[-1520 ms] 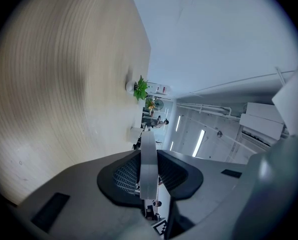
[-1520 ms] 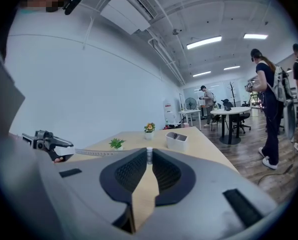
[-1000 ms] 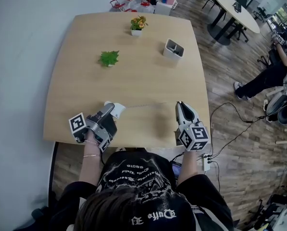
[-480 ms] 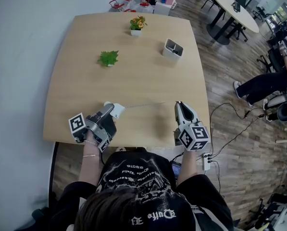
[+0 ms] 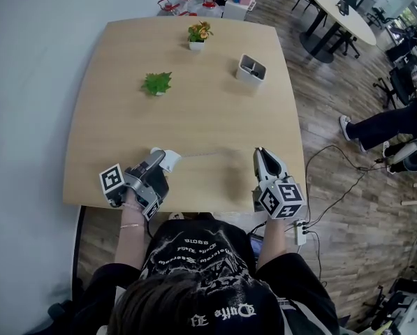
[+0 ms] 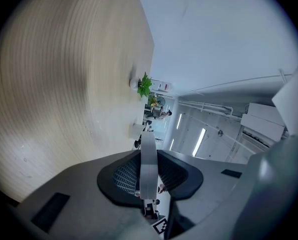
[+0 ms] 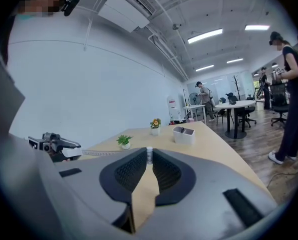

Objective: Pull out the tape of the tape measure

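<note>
A white tape measure case (image 5: 170, 158) sits between the jaws of my left gripper (image 5: 161, 165), near the front left of the wooden table (image 5: 194, 110). The left gripper view shows the case (image 6: 148, 149) edge-on, clamped between the dark pads of the left gripper (image 6: 149, 176). A thin tape (image 5: 218, 153) runs rightward from the case just above the table. My right gripper (image 5: 258, 152) is shut on its far end. In the right gripper view the small end tab (image 7: 149, 154) is pinched by the right gripper (image 7: 149, 166), and the tape (image 7: 106, 153) stretches left.
A small green plant (image 5: 158, 84), a potted flower (image 5: 200, 35) and a white holder box (image 5: 251, 69) stand on the far half of the table. On the floor to the right are a power strip (image 5: 300, 234), a seated person's legs (image 5: 383, 121) and a round table (image 5: 341, 16).
Both grippers stay in place with the tape stretched between them; the tape wavers slightly. The seated person at the right edge has shifted.
</note>
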Demonstrator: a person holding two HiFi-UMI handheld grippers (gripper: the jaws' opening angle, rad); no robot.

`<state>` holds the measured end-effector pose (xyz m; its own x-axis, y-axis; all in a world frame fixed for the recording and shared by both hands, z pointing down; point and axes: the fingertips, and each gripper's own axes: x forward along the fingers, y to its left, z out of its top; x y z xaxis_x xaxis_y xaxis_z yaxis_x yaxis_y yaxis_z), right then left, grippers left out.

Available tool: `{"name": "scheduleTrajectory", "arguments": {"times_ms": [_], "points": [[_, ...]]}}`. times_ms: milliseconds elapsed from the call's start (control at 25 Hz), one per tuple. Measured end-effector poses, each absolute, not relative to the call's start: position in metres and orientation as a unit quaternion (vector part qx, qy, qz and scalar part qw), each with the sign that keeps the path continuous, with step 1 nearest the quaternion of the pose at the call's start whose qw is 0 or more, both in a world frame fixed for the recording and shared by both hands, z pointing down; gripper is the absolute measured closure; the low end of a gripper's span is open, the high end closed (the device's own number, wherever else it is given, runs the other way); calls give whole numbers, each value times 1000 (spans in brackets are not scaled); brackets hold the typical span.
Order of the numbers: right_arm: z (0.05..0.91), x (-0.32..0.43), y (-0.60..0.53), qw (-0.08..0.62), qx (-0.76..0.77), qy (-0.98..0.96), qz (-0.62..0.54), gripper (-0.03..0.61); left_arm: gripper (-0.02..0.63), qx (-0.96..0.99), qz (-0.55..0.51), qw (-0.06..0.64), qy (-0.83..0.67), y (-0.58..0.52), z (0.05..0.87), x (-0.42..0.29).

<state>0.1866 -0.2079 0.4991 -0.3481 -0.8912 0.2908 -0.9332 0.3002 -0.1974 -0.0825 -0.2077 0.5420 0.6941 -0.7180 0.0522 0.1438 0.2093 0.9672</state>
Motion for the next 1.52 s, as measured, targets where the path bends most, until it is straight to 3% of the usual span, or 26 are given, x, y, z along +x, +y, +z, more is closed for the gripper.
{"name": "scheduleTrajectory", "arguments": {"times_ms": [680,1280,1520], "points": [[554,186,-227,140,553,-798,196,535,517,588,-241,687,-353,-232,575,-88],[617,184,-252,206,519,-797,228,535,517,674,-113,590,-431,-260,625,-82],[639,184,-262,234,513,-791,237,535,514,670,-70,596,-437,-265,654,-81]]}}
